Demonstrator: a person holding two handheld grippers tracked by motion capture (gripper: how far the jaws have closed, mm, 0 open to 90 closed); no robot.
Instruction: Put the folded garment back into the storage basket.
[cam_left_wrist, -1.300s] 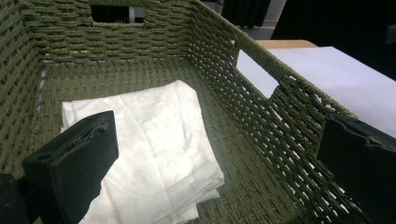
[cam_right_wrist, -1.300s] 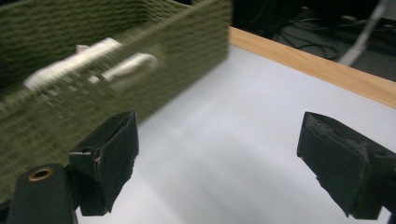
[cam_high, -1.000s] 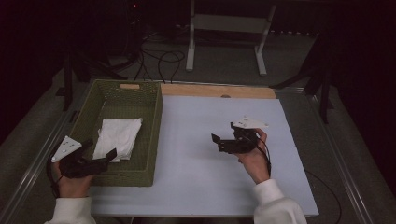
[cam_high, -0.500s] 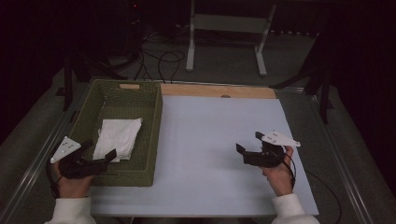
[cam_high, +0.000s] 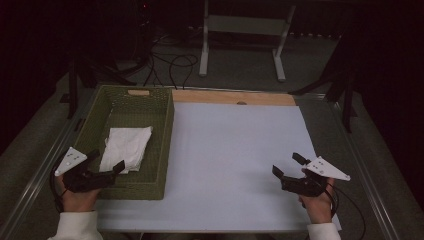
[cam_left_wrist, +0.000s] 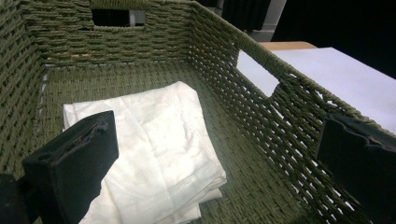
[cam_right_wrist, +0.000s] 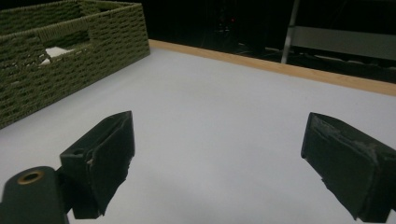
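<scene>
Since a second ago the right gripper (cam_high: 289, 168) has drawn back from mid-tabletop (cam_high: 235, 150) to the near right corner, fingers spread and empty. At the tabletop's left stands the green woven basket (cam_high: 167, 145); inside it, on the floor toward its near end, lies a folded white cloth (cam_left_wrist: 154, 154). It looks light, soft and floppy, best pinched at a folded edge. Over it, the left gripper (cam_high: 106, 161) hovers, released.
</scene>
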